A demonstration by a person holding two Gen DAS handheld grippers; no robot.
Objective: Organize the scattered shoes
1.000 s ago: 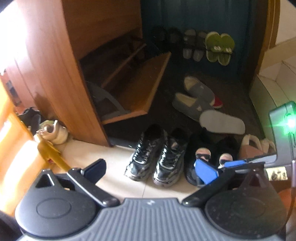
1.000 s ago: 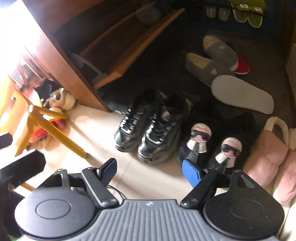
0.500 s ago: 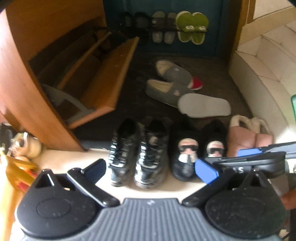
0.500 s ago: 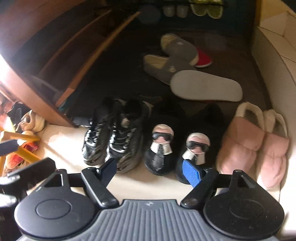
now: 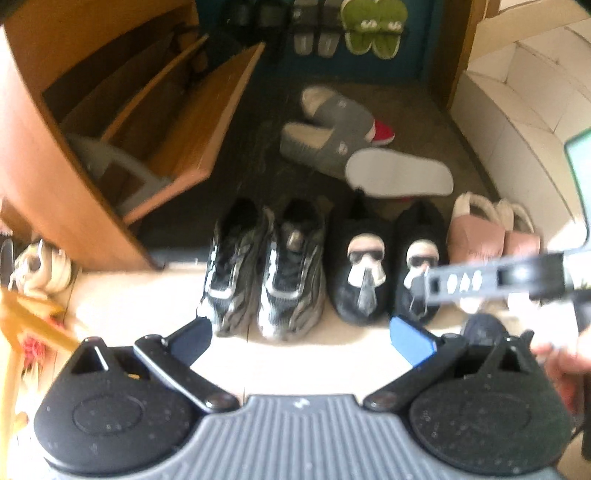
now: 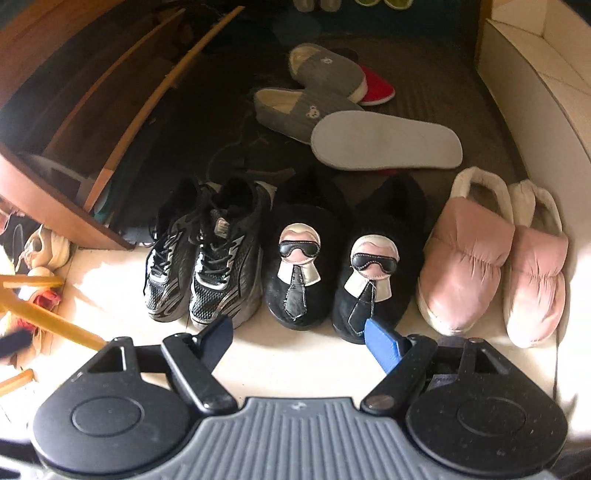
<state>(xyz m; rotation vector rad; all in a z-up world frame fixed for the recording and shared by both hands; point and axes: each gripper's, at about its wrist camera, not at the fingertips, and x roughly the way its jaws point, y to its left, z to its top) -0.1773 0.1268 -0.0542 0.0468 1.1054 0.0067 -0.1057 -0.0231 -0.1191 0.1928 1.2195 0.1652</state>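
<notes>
Both grippers hang over the entryway floor, tilted steeply down at a row of shoes. The left gripper (image 5: 301, 332) has its fingers spread wide with nothing between them, and below it the black sneakers (image 5: 264, 266) stand side by side where the pale tile (image 5: 147, 295) meets the dark mat (image 5: 258, 147). The right gripper (image 6: 299, 336) is likewise spread and empty; its blue-padded finger (image 6: 384, 345) sits just in front of the toe of one of the black character slippers (image 6: 340, 258), though I cannot tell whether it touches. In the left wrist view, a dark arm of the right gripper crosses in front of that same slipper pair, and a hand (image 5: 565, 365) shows at the right edge.

The row runs along the mat's near edge: sneakers to the left, black character slippers in the middle, pink padded slippers (image 6: 495, 258) to the right, close by the white wall (image 6: 535, 96). All three pairs point toes toward the grippers. Farther back on the mat lie the scattered ones: two grey slippers (image 6: 314, 92) at an angle, a red shoe (image 6: 376, 88) peeking from behind the far one, and an upturned slipper showing its pale sole (image 6: 388, 146), resting against the nearer grey one.

To the left stands an open wooden shoe cabinet (image 5: 92, 129), its tilting compartment swung out. Green slippers (image 5: 373, 29) and grey sandals (image 5: 314, 33) hang at the far end.
</notes>
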